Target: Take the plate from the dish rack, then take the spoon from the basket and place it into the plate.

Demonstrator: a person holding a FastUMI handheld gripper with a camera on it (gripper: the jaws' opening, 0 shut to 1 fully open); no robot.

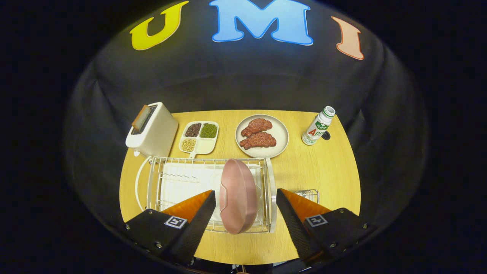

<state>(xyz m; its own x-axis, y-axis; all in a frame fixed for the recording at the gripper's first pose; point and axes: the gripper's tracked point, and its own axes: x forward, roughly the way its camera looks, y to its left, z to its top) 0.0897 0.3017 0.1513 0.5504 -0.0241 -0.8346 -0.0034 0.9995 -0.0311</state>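
Between my tool's (245, 219) spread fingers, the pink plate (238, 201) stands on edge in the dish rack (268, 179), not yet pinched. I could clip a rack wire or tip the plate sideways if I close off-centre.

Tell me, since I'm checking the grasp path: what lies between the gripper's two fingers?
In the gripper view, the pink plate stands on edge in the dish rack between the open gripper's fingers, touching neither.
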